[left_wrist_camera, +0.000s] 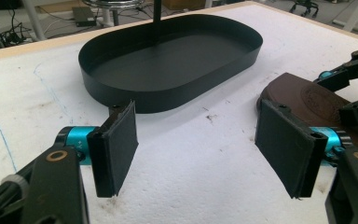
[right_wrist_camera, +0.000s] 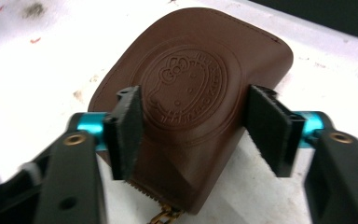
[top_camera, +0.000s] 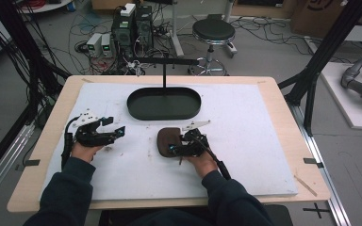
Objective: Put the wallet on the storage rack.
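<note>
A brown leather pouch (top_camera: 165,137) with an embossed round stamp (right_wrist_camera: 186,88) lies on the white foam mat just right of centre. My right gripper (top_camera: 175,145) reaches over its near end. In the right gripper view the jaws of that gripper (right_wrist_camera: 193,133) straddle the pouch (right_wrist_camera: 196,42) and the pads meet its two sides, the leather bulging between them. My left gripper (top_camera: 115,128) rests on the mat at the left, open with nothing between the jaws (left_wrist_camera: 196,149). The left gripper view also has the pouch (left_wrist_camera: 303,98) and the right gripper (left_wrist_camera: 354,98) at its right edge.
A black oval tray (top_camera: 133,112) with a low wall (left_wrist_camera: 168,99) stands at the back of the mat, a thin black post (top_camera: 164,75) rising from its far side. The mat (top_camera: 254,155) lies on a wooden table (top_camera: 283,108). A stool and cables stand beyond.
</note>
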`<state>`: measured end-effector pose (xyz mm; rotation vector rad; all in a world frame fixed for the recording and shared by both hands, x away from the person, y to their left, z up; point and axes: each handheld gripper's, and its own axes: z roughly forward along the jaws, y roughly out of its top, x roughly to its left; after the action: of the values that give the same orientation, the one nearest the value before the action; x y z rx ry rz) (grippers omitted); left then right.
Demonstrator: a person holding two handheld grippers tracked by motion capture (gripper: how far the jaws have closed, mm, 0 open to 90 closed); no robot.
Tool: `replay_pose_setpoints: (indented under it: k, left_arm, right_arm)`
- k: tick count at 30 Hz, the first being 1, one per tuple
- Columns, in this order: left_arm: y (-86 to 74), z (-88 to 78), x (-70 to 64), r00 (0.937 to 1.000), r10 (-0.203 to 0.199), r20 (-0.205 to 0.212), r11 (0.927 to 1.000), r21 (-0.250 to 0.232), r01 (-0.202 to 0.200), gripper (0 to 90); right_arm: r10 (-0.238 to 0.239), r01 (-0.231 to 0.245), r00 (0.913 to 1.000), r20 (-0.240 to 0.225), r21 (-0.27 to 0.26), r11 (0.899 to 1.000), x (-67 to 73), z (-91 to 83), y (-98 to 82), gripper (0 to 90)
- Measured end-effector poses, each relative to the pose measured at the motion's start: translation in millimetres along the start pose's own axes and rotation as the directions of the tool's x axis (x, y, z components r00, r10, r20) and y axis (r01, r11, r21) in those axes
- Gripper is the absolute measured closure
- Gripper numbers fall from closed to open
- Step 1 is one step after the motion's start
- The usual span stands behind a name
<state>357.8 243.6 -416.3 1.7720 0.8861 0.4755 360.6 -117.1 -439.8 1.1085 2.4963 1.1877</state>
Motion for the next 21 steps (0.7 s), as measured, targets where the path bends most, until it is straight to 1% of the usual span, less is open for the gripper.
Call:
replay_pose_setpoints:
  k: [3,4,5,6,8,9,10,11,12,13,14,15,16,17,18,19,21]
  left_arm:
    - [-0.2,-0.6,-0.1,1.0000,-0.003,0.001,1.0000,-0.003,0.003,29.6]
    - [-0.4,-0.7,-0.1,1.0000,-0.003,0.002,1.0000,-0.003,0.003,29.6]
    - [-0.7,-0.8,-0.3,1.0000,-0.003,0.002,1.0000,-0.002,0.003,29.6]
    - [-0.9,-0.9,-0.3,1.0000,-0.004,0.004,1.0000,-0.001,0.004,29.5]
    - [-1.1,-1.1,-0.5,1.0000,-0.002,0.006,1.0000,0.001,0.002,29.6]
    - [-1.0,-1.1,-0.7,1.0000,-0.001,0.007,1.0000,-0.001,0.001,29.6]
    - [-0.9,-1.2,-0.9,1.0000,0.000,0.007,1.0000,-0.001,0.000,29.6]
    - [-0.9,-1.1,-1.0,1.0000,0.000,0.006,1.0000,-0.002,0.000,29.6]
    - [-0.9,-0.9,-1.0,1.0000,-0.002,0.006,1.0000,-0.003,0.002,29.6]
    - [-1.0,-0.7,-1.0,1.0000,-0.001,0.006,1.0000,-0.002,0.001,29.6]
    - [-1.1,-0.4,-0.9,1.0000,-0.002,0.006,1.0000,-0.002,0.002,29.6]
    - [-1.2,-0.2,-0.6,1.0000,-0.001,0.007,1.0000,-0.003,0.001,29.6]
    - [-1.2,0.0,-0.5,1.0000,-0.002,0.008,1.0000,-0.002,0.002,29.7]
    - [-1.3,0.1,-0.4,1.0000,-0.002,0.008,1.0000,-0.003,0.002,29.7]
    - [-1.3,0.2,-0.3,1.0000,-0.004,0.008,1.0000,-0.003,0.004,29.7]
    - [-1.2,0.2,-0.1,1.0000,-0.002,0.007,1.0000,-0.004,0.002,29.7]
    - [-1.2,-0.1,-0.1,1.0000,-0.004,0.006,1.0000,-0.006,0.004,29.7]
  right_arm:
    - [-0.038,0.038,0.9992,-0.011,0.022,0.999,-4.2,-4.5,3.3,50.3]
    - [-0.074,0.075,0.9972,-0.011,0.037,0.997,-6.1,-7.2,5.2,51.6]
    - [-0.099,0.099,0.9950,-0.016,0.053,0.994,-8.1,-9.2,6.8,52.2]
    - [-0.127,0.128,0.9917,-0.019,0.067,0.989,-10.9,-10.9,8.9,52.9]
    - [-0.199,0.198,0.9800,0.003,0.083,0.977,-14.0,-15.9,10.4,54.2]
    - [-0.216,0.215,0.9764,0.002,0.083,0.973,-16.7,-17.7,10.4,54.3]
    - [-0.240,0.239,0.9706,0.007,0.082,0.968,-19.7,-19.6,10.2,54.3]
    - [-0.252,0.250,0.9677,0.016,0.085,0.965,-21.2,-21.6,9.7,54.5]
    - [-0.264,0.262,0.9641,0.023,0.081,0.962,-22.8,-22.9,9.6,52.3]
    - [-0.258,0.254,0.9656,0.035,0.081,0.964,-24.0,-24.6,9.2,47.8]
    - [-0.242,0.238,0.9692,0.046,0.075,0.968,-25.6,-25.9,9.0,45.2]
    - [-0.212,0.209,0.9756,0.056,0.065,0.976,-27.8,-27.4,8.6,42.2]
    - [-0.165,0.163,0.9844,0.059,0.040,0.986,-29.6,-28.0,8.3,36.9]
    - [-0.088,0.088,0.9945,0.057,0.006,0.996,-31.1,-28.3,7.6,32.5]
    - [-0.016,0.016,0.9995,0.029,-0.025,1.000,-33.1,-28.0,6.8,30.0]
    - [0.027,-0.026,0.9996,0.004,-0.041,0.999,-33.9,-26.7,5.8,27.6]
    - [0.070,-0.071,0.9974,-0.019,-0.048,0.996,-32.9,-19.4,3.3,19.9]
